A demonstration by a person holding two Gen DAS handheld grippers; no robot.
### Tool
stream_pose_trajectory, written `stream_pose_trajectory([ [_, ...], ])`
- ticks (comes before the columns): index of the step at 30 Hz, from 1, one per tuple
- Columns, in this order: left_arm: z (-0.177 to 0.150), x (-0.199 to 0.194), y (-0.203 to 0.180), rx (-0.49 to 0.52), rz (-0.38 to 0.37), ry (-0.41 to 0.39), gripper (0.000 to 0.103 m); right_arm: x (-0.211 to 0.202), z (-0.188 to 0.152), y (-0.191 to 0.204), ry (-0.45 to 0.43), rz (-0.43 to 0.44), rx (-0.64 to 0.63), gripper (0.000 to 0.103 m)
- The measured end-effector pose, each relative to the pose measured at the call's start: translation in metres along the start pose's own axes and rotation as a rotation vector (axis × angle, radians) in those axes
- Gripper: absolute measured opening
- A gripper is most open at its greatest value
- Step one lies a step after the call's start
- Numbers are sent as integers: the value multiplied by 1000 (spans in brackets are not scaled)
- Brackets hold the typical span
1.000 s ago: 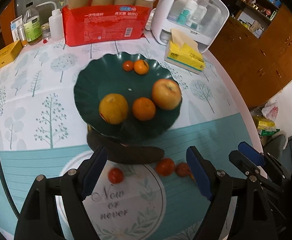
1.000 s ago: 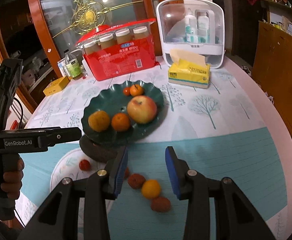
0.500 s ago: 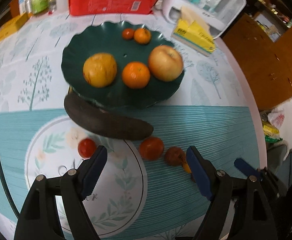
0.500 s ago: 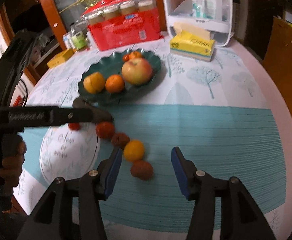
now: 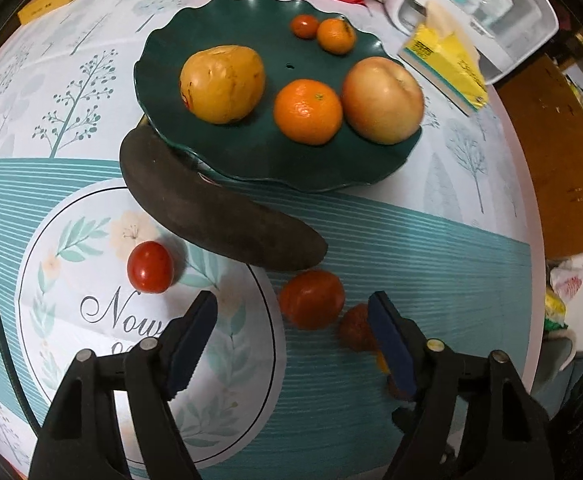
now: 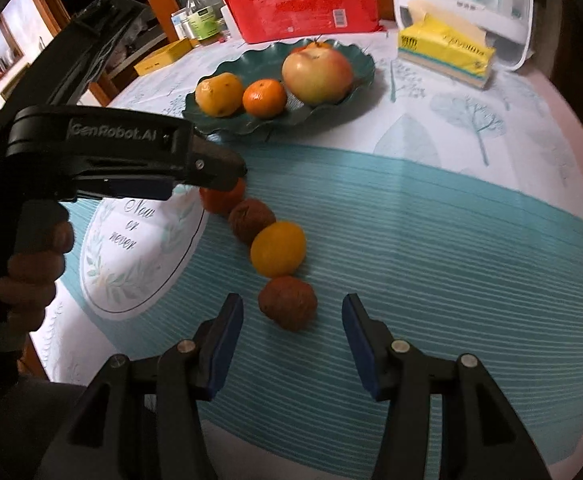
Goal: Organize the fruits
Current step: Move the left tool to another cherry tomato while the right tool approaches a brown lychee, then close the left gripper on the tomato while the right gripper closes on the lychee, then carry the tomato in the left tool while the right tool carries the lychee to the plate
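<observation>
Right wrist view first: my right gripper (image 6: 291,334) has its jaws parted and empty, a wrinkled brown fruit (image 6: 287,302) lying on the cloth just ahead, between the tips. Beyond it runs a line of fruit: a yellow-orange citrus (image 6: 278,249), another brown fruit (image 6: 251,221), then a red tomato (image 6: 221,198) partly under my left gripper (image 5: 291,334), whose body reads "GenRobot.AI". Its jaws are closing with nothing gripped. The tablecloth (image 6: 451,232) print says "Now or never". Farther off, the green plate (image 5: 211,32) holds an apple (image 5: 383,100) and oranges; a blackened banana (image 5: 211,208) lies against its base.
</observation>
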State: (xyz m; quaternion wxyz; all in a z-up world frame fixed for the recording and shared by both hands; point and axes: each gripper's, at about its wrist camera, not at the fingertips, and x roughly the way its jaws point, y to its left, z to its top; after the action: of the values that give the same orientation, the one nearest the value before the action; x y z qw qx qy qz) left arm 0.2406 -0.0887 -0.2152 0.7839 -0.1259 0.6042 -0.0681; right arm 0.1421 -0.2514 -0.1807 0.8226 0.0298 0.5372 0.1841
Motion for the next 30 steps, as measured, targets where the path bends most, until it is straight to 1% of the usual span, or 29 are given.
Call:
stream_pose_trajectory([
  [3,2,7,-1,-12,6,11,67,6,-1,-2,22,40,-12,50],
  [5,5,12,-4,-14,15,21,59,8,-1,-1,22,57,-26,46],
  [7,6,15,-7,-14,24,25,51,10,0,-2,26,69,-29,38],
  [9,7,13,-8,-8,24,27,47,11,-1,-4,27,82,-31,34],
  [11,9,15,-12,6,19,36,39,11,0,-5,27,91,-32,33],
  [13,8,16,-17,21,12,47,34,11,-1,-6,26,98,-34,33],
  [15,8,16,-20,32,26,46,34,11,-1,-7,28,104,-33,33],
  [19,7,16,-20,24,31,47,34,9,-3,-7,31,118,-16,32],
  [24,4,14,-20,22,46,50,33,4,-5,-7,22,112,1,32],
  [27,1,5,-15,27,53,42,33,-1,-7,-5,14,108,5,32],
  [30,0,-11,-12,36,66,16,33,-5,-6,-1,4,101,8,32],
])
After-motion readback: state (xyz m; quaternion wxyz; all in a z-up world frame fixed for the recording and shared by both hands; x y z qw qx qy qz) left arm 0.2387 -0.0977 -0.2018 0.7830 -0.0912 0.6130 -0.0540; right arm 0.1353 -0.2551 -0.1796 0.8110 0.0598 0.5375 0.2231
